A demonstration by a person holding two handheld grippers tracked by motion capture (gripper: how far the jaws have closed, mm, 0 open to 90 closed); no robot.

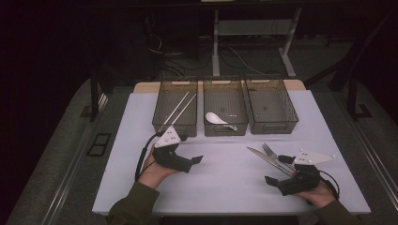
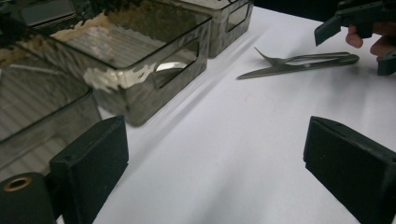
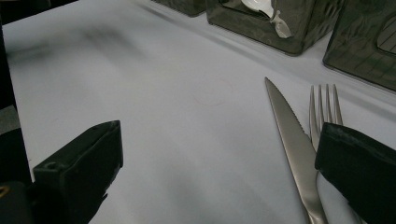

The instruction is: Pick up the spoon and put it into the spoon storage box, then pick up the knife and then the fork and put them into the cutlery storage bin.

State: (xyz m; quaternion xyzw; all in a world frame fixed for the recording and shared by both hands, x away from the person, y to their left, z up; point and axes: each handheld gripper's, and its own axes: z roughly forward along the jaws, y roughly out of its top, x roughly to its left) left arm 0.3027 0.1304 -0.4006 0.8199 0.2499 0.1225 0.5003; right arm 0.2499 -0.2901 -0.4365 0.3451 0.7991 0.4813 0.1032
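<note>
A steel knife (image 1: pixel 263 157) and a fork (image 1: pixel 271 151) lie side by side on the white table cover (image 1: pixel 225 187), at the right. My right gripper (image 1: pixel 277 169) is open just beside their handles; in its own view the knife (image 3: pixel 292 135) runs between the jaws and the fork (image 3: pixel 324 109) passes under the right jaw. My left gripper (image 1: pixel 191 149) is open and empty in front of the left bin (image 1: pixel 174 125). In its view the left gripper (image 2: pixel 219 163) faces the knife (image 2: pixel 299 67) and fork (image 2: pixel 303 58) farther off.
Three smoky clear bins stand in a row at the back. The left one holds a pair of chopsticks (image 1: pixel 180 108). The middle bin (image 1: pixel 225 130) holds a white spoon (image 1: pixel 217 118). Nothing shows in the right bin (image 1: pixel 274 126). Dark floor with cables lies beyond the table.
</note>
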